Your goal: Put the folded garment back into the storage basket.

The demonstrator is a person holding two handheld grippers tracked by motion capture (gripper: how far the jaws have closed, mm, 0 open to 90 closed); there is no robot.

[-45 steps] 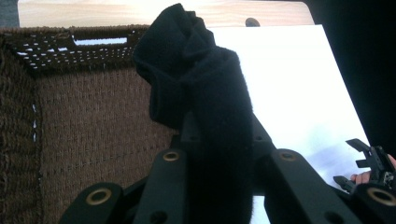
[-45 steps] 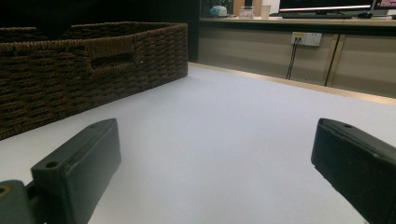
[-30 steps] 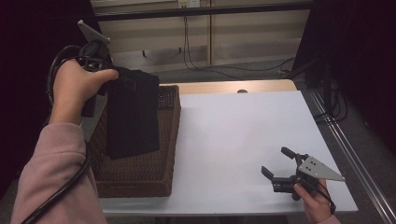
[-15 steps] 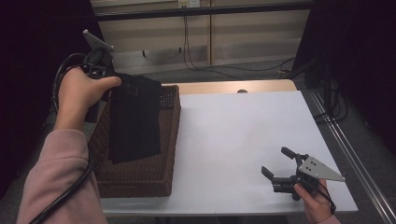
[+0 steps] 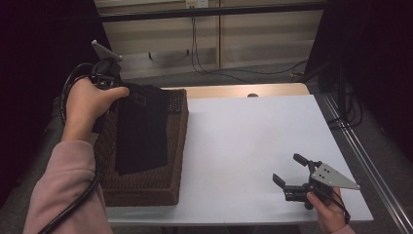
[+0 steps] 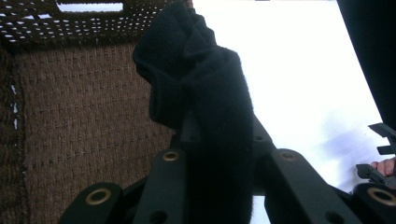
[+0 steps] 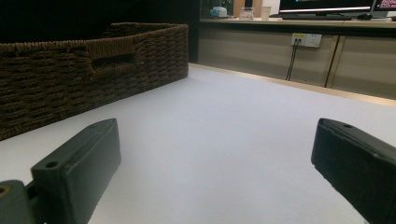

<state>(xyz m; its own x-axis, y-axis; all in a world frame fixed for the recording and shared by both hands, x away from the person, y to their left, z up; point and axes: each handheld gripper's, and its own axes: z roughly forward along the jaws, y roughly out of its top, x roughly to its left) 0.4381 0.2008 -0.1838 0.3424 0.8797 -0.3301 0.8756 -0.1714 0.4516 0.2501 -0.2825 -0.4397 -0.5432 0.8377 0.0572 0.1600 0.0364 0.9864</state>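
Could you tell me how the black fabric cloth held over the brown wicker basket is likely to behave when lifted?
Probably floppy: the black fabric cloth hangs limp from the left gripper, draping down into the brown wicker basket. Likely light, since one pinch at its top edge carries it. It looks fuzzy and bunches between the jaws, so slipping seems unlikely.

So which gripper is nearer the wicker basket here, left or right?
Left. The left gripper hangs over the wicker basket, shut on a black cloth that dangles into it. The right gripper sits open, low over the white table, well off to the basket's right.
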